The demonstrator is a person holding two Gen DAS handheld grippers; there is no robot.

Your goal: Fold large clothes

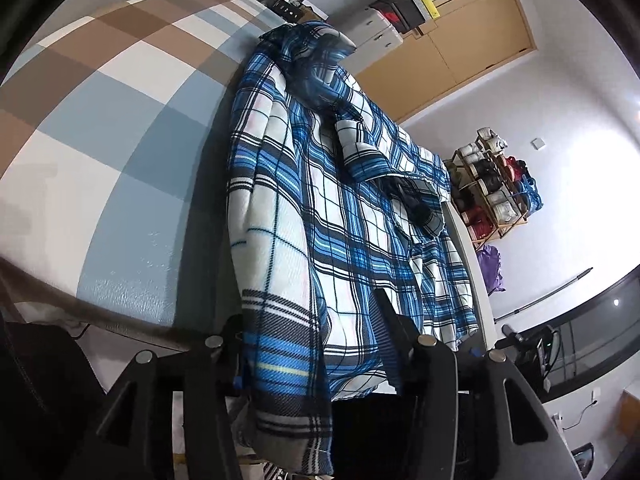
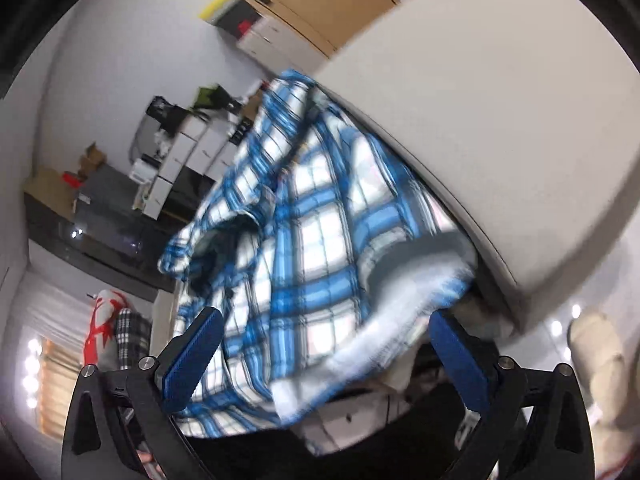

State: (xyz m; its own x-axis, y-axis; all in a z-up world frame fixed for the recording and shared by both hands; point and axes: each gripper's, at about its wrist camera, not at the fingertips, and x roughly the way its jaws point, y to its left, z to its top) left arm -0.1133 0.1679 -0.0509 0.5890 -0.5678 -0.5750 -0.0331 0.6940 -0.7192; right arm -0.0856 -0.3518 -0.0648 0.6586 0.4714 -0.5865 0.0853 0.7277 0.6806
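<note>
Plaid shirt [image 1: 320,216]: hem between left gripper [image 1: 312,344] jaws, grip unclear; right gripper [image 2: 324,344] jaws wide, shirt between.

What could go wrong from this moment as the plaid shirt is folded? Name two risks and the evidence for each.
1. The plaid shirt hangs past the table edge, so its weight may drag it off.
2. The right tongs stand open around bunched cloth; closing here could catch several layers and spoil the fold. The left tongs also have thick fabric between the fingers, though whether they grip it is unclear.
</note>
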